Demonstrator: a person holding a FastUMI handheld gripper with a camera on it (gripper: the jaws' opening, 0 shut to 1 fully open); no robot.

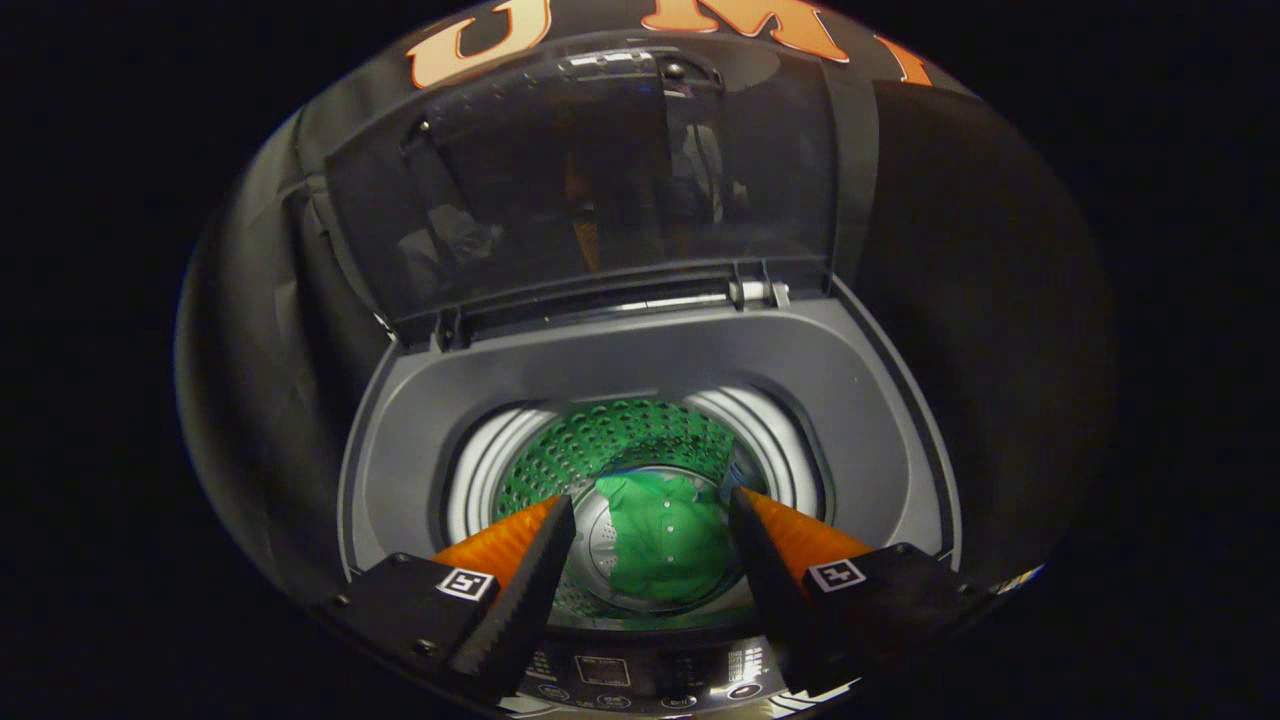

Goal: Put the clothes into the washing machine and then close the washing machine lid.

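Observation:
A grey top-loading washing machine [640,350] stands below me with its dark see-through lid [600,180] raised upright at the back. A green garment [665,535] lies at the bottom of the perforated drum [610,435]. My gripper [652,510] hovers above the drum mouth, open, with nothing between its fingers. The green garment shows through the gap between the fingers, well below them.
The machine's control panel [640,675] with buttons runs along the near edge under the fingers. The lid's hinge [750,292] sits at the back of the grey top deck. Black booth cloth surrounds the machine on both sides.

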